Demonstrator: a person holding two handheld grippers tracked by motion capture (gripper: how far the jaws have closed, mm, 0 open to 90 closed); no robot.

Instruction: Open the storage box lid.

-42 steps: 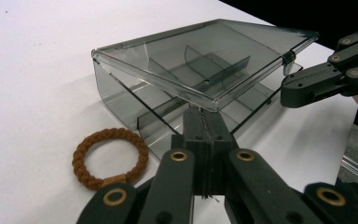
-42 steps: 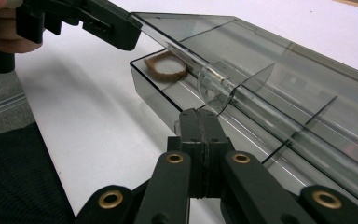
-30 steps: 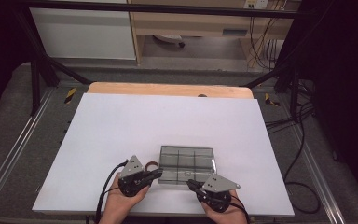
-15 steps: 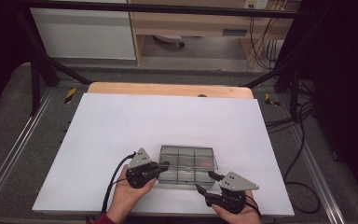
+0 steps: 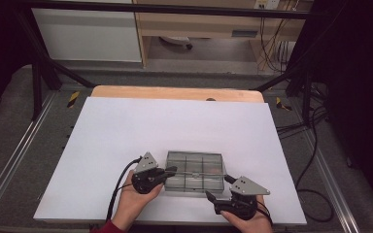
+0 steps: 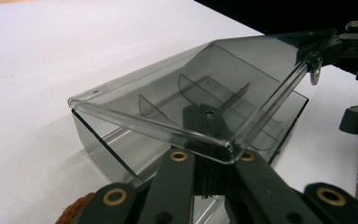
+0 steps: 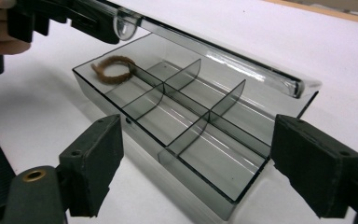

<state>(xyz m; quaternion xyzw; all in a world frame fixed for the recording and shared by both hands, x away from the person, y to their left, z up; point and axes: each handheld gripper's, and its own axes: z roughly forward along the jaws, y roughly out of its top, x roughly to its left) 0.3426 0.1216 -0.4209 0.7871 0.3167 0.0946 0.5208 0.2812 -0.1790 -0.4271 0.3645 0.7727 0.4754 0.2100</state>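
A smoky clear compartment box lies near the table's front edge, its hinged lid lifted at a slant. My left gripper is shut on the lid's front edge and holds it up. A brown ring lies in the box's far left compartment in the right gripper view. My right gripper sits off the box's near right corner. Its jaws have just been opening and stand wide, pads clear of the box ahead of them.
The white table sheet stretches away behind the box. A wooden strip runs along the far edge. Black frame bars and cables stand at the right side. The table's front edge is just below both hands.
My right gripper has drawn back to the right from the box and its jaws have spread apart. The left gripper has stayed on the lid.
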